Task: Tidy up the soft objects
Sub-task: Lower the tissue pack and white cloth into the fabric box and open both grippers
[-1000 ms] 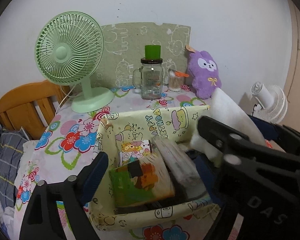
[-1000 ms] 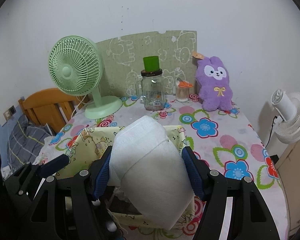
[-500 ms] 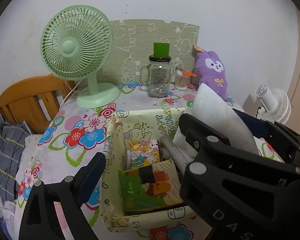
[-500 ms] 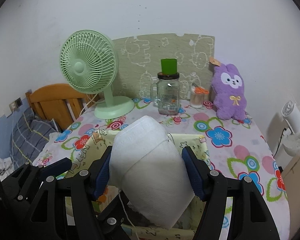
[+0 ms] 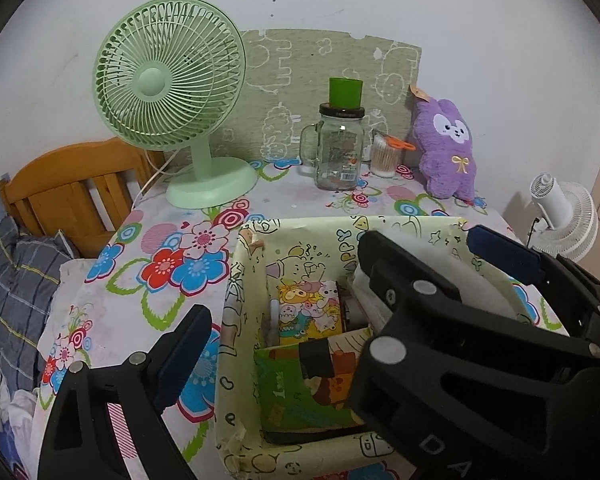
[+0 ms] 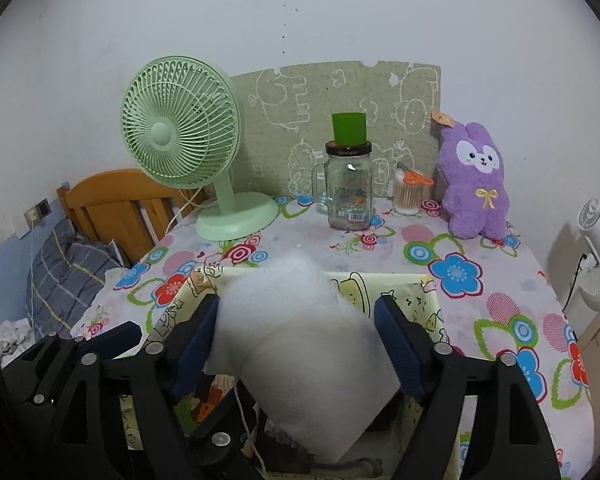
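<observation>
your right gripper [image 6: 300, 344] is opening around the white soft pack [image 6: 300, 344] above the box [image 5: 236, 312]. it looks already loose, and it may catch the rim and tip out; your left gripper [image 5: 340, 308] is wide apart, empty.

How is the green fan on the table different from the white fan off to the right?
The green fan stands on the flowered table, its round grille facing the cameras. The white fan sits beyond the table's right edge and lower down; it shows the back of its motor housing and faces away. The green fan looks larger, though it is also nearer. Both have round wire grilles, and a cord leads from each.
</observation>
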